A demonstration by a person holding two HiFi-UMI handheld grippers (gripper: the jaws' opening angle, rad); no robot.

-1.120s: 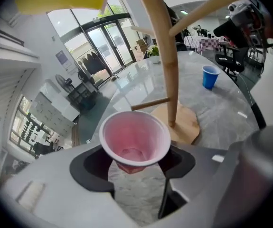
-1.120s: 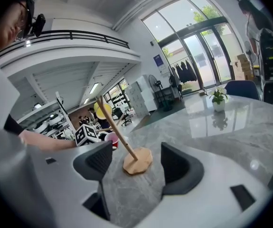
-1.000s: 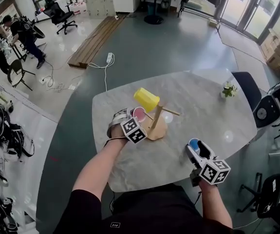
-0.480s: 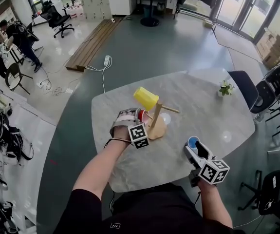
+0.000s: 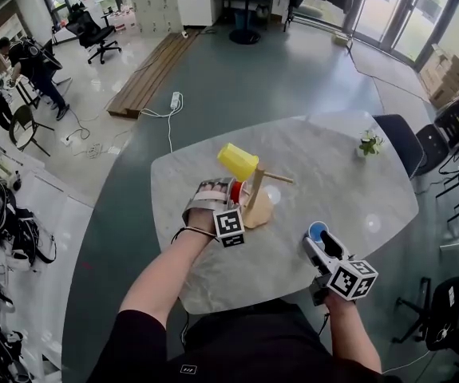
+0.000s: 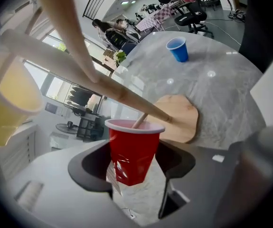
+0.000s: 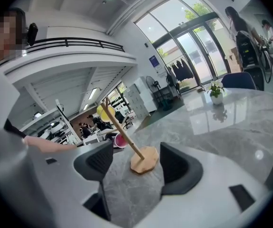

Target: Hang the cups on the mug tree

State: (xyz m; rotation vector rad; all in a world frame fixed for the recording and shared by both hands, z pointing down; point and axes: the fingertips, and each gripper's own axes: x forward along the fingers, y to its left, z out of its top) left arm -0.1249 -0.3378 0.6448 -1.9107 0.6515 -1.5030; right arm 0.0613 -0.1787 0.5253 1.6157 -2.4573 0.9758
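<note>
Left gripper (image 6: 136, 167) pinches red cup (image 6: 134, 148) by its sides, held at the mug tree (image 5: 255, 202) with a peg (image 6: 139, 121) tip just inside its mouth. Yellow cup (image 5: 238, 162) already hangs on an upper peg. Right gripper (image 7: 136, 167) jaws are spread, just eased slightly inward, nothing between them; blue cup (image 5: 318, 231) stands on table (image 5: 349, 190) just beside its tips.

- grey marble-look table (image 5: 357, 206): under left tongs (image 5: 217, 190) and right tongs (image 5: 322, 244)
- small potted plant (image 5: 370, 144): on the table, well beyond right tongs
- dark chair (image 5: 405, 146): just past the plant, at the table edge
- white power strip (image 5: 176, 99): on the floor, well beyond left tongs
- wooden planks (image 5: 153, 69): floor, further out than the strip
- black office chair (image 5: 95, 24): far beyond left tongs, to their left
- cardboard boxes (image 5: 445, 74): far beyond right tongs, to their right
</note>
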